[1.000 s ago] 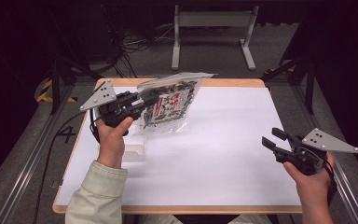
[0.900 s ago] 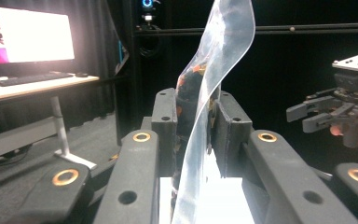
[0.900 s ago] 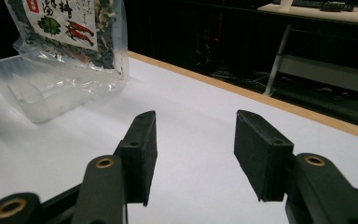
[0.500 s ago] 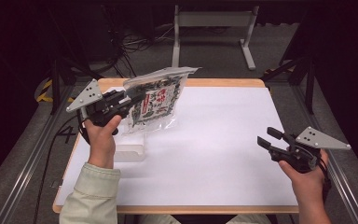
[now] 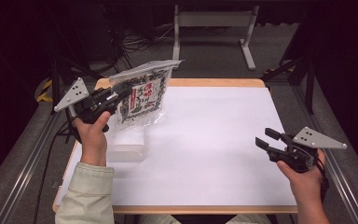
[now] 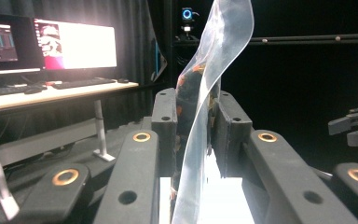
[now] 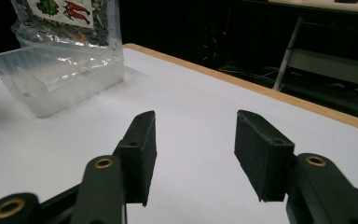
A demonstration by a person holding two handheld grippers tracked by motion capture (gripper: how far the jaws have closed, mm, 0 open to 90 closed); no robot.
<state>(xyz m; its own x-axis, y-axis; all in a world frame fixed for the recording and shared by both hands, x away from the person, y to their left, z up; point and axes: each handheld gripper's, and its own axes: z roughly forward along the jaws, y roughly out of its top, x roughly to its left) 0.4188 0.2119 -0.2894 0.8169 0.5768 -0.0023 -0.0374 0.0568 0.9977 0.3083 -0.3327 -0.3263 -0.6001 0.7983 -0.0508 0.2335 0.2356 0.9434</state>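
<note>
So the left tool (image 5: pixel 114 96) has swung the snack bag (image 5: pixel 142 93) up and over toward the table's left edge; a second ago it sat further in. It's clamped on the bag's edge, which now hangs right above the clear tub (image 5: pixel 128 143). Looks like drop-in time. Right tool (image 5: pixel 266 139) idles, jaws apart, holding nothing.

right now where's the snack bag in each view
High view: the snack bag hangs upper left, pinched by the left tongs above the clear plastic tray.
Left gripper view: centre, edge-on, its clear film clamped between the two black jaws and rising to the top edge.
Right gripper view: top left corner, its bottom in the tray.
Shared landmark: the white tabletop.
</note>
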